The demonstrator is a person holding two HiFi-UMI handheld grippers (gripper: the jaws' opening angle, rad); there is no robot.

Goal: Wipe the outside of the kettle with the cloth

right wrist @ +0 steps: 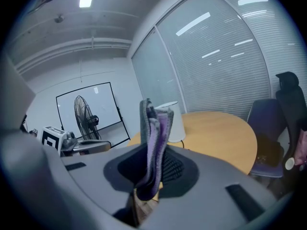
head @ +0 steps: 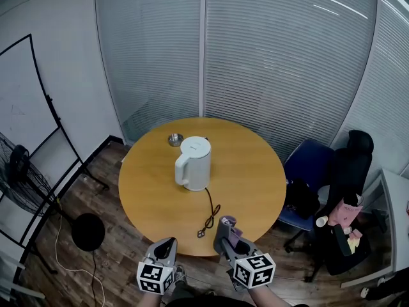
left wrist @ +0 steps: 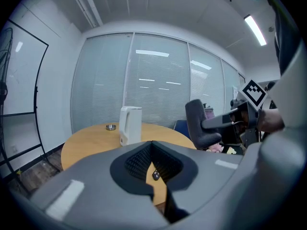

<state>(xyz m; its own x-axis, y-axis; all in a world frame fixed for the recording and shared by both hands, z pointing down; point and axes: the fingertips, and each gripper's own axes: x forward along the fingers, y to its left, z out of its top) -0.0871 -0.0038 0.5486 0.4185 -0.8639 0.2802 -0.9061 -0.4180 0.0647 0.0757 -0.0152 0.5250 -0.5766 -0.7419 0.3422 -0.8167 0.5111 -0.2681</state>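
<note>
A white electric kettle [head: 193, 163] stands upright near the middle of the round wooden table [head: 249, 184], handle to the left; it also shows as the kettle [left wrist: 130, 124] and the kettle [right wrist: 175, 120]. Its black cord [head: 209, 213] trails to the near table edge, ending in a plug [head: 201, 233]. My right gripper [head: 225, 232] is shut on a folded purple-grey cloth [right wrist: 153, 147], held upright at the table's near edge, well short of the kettle. My left gripper [head: 164, 248] is shut with nothing in it, just off the near edge.
A small metal dish [head: 175, 139] sits on the table behind the kettle. Blue and black office chairs [head: 319, 178] stand to the right with a bag and pink items. A floor fan [head: 25, 184] and whiteboard stand are at the left. Glass walls with blinds lie behind.
</note>
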